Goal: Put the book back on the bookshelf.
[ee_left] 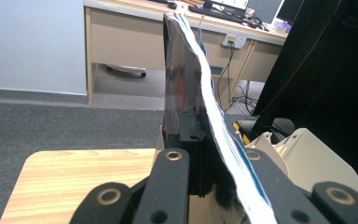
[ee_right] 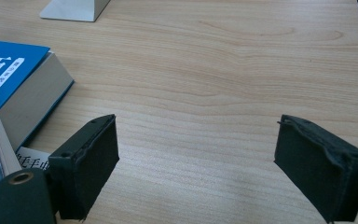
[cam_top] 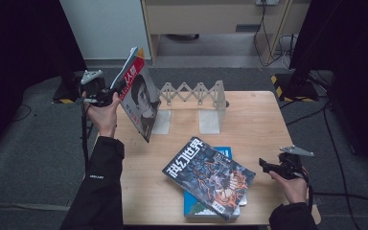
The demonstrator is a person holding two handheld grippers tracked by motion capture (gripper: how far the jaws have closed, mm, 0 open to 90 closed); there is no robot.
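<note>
- Magazine (cam_top: pixel 139 96) with a portrait cover hangs tilted above the surface's (cam_top: pixel 258 120) far left corner, clamped in the left gripper (cam_top: pixel 106 96), just beside the accordion book rack (cam_top: pixel 196 96).
- Left gripper view: jaws pinched tight on the magazine's (ee_left: pixel 186 79) edge.
- Right gripper view: right gripper (ee_right: pixel 196 163) jaws wide, holding nothing, over bare wood near the blue book (ee_right: pixel 14 70).

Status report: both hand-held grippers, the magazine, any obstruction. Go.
Left hand-held gripper shut on red-covered magazine, held upright above table's left edge. Right hand-held gripper open, empty, low over table. Expandable book stand beside magazine; book stack lies clear.
</note>
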